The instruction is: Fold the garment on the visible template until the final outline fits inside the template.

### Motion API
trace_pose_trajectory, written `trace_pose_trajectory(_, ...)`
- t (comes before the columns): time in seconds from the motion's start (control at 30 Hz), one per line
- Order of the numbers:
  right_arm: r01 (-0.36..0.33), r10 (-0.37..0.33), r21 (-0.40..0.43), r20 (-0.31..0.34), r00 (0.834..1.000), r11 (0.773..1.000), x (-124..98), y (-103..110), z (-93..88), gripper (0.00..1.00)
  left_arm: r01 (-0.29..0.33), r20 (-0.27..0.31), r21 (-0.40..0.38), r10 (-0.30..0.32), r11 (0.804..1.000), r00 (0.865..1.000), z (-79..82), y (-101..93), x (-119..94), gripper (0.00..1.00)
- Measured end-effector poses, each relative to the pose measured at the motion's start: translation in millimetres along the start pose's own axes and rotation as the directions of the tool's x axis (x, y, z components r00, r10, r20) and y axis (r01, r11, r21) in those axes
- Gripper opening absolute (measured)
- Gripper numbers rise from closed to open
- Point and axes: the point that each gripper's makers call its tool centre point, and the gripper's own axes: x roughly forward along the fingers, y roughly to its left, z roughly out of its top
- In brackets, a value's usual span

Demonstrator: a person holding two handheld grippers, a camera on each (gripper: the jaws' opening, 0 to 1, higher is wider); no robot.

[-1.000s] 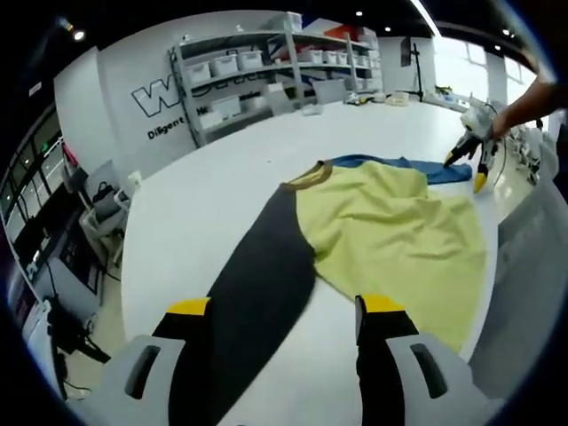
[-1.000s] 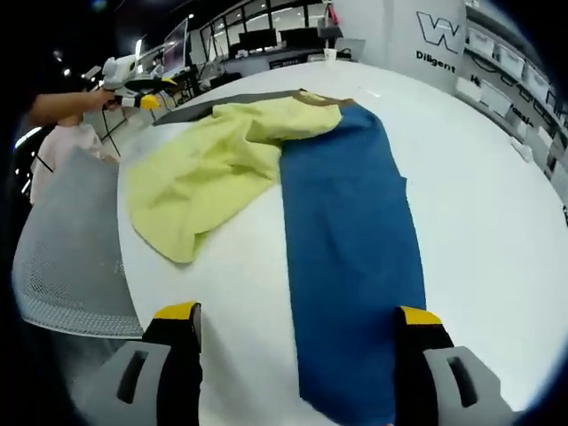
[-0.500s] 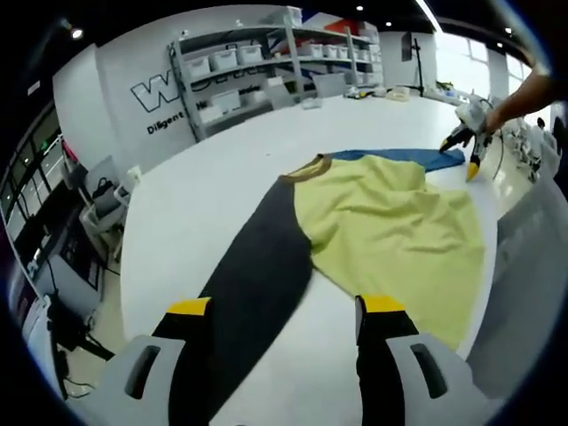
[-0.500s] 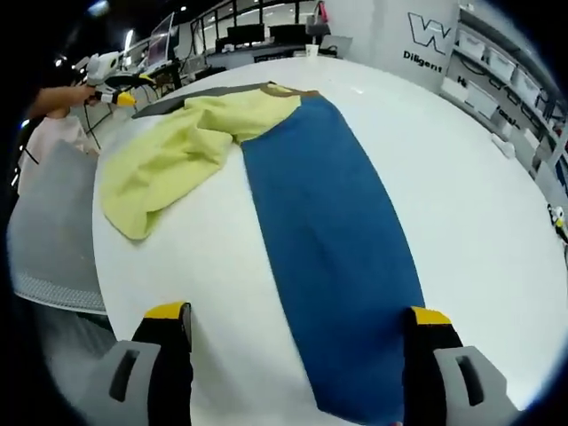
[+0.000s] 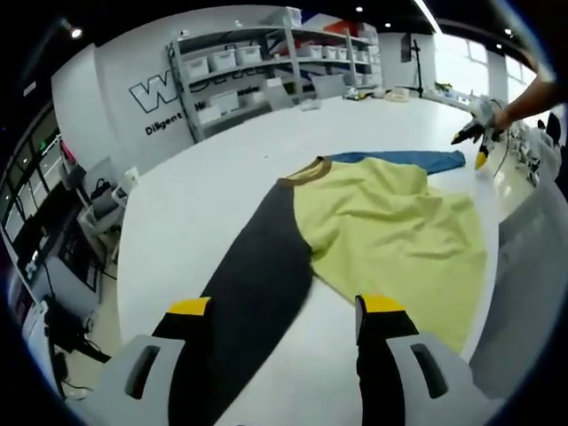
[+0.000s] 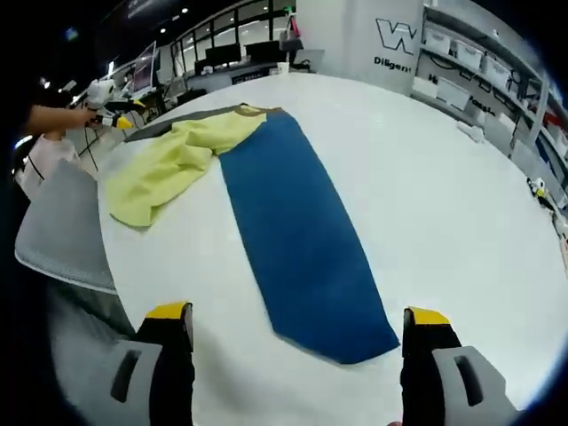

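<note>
Right gripper [image 6: 297,321] has drawn back, both grippers released; garment [image 6: 297,235] hem partly bunched, template indiscernible

1 garment [image 5: 373,231], 1 table [image 5: 222,177], 1 mesh chair [image 6: 62,231], 2 tongs [image 5: 280,311] [image 6: 297,319].

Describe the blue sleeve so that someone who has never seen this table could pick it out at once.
Start at the large white table, where a garment lies spread out. From its brown collar, two long sleeves run in opposite directions. The blue sleeve is the flat strip stretching toward the right gripper; the dark grey sleeve and the rumpled yellow body differ in colour.
</note>
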Motion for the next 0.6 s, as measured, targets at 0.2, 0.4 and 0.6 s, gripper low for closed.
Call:
trace_pose_trajectory(0.2, -0.053, 0.052, 0.031, 0.022, 0.998, 0.998, -1.1, 22.6, -4.6, 0.92, 0.013, -0.004, 0.007, -0.013, 1.0, 1.0, -0.6, -4.9, 3.2, 0.61)
trace_pose_trajectory(0.4, 0.056, -0.063, 0.174, 0.034, 0.997, 0.983, -10.4, -5.3, -18.6, 0.92, 0.018, -0.008, 0.009, -0.018, 1.0, 1.0, -4.2, -7.7, 2.8, 0.61)
trace_pose_trajectory(0.6, 0.028, -0.038, 0.201, 0.044, 0.998, 0.979, -8.6, -1.8, -20.4, 0.82, 0.018, -0.016, 0.014, -0.018, 1.0, 1.0, -8.2, -7.7, -0.1, 0.61)
